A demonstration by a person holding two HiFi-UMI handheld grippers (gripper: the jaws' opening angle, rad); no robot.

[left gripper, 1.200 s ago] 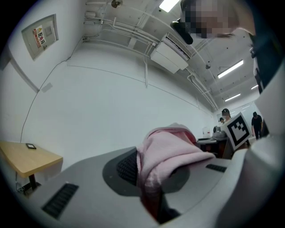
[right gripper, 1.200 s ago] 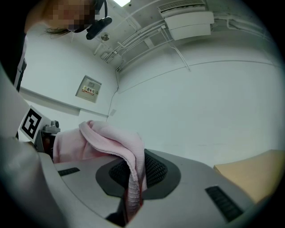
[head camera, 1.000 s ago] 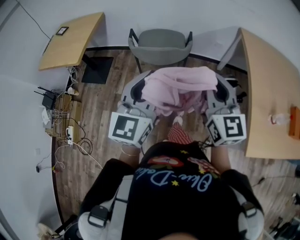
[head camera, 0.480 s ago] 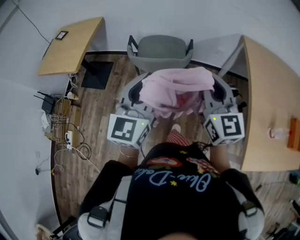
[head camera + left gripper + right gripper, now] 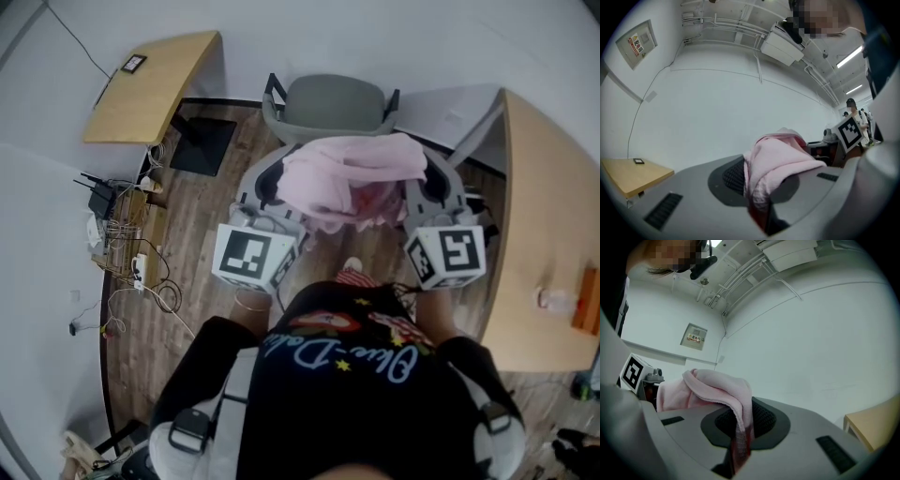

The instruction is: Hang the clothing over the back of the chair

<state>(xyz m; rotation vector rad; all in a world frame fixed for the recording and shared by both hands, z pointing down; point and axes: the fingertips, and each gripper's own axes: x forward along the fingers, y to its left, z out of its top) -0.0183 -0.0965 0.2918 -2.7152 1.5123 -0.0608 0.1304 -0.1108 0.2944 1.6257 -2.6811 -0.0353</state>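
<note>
Head view: the pink garment (image 5: 352, 178), slung between 2 claws, hangs short of the grey chair (image 5: 330, 98) at 12 o'clock. Its sagging middle could well snag on the chair back and bunch to 1 side, or a thin bite of cloth could slip free. The left claw (image 5: 758, 206) and the right claw (image 5: 737, 446) are each nearly closed, pinching a folded edge of the garment

- One pink garment (image 5: 352, 178).
- Two grippers: left gripper (image 5: 279, 180), right gripper (image 5: 424, 180).
- One grey chair (image 5: 330, 98).
- Two wooden tables: left table (image 5: 150, 89), right table (image 5: 548, 216).
- One small dark device (image 5: 133, 63) on the left table.
- One wall sign (image 5: 695, 337).
</note>
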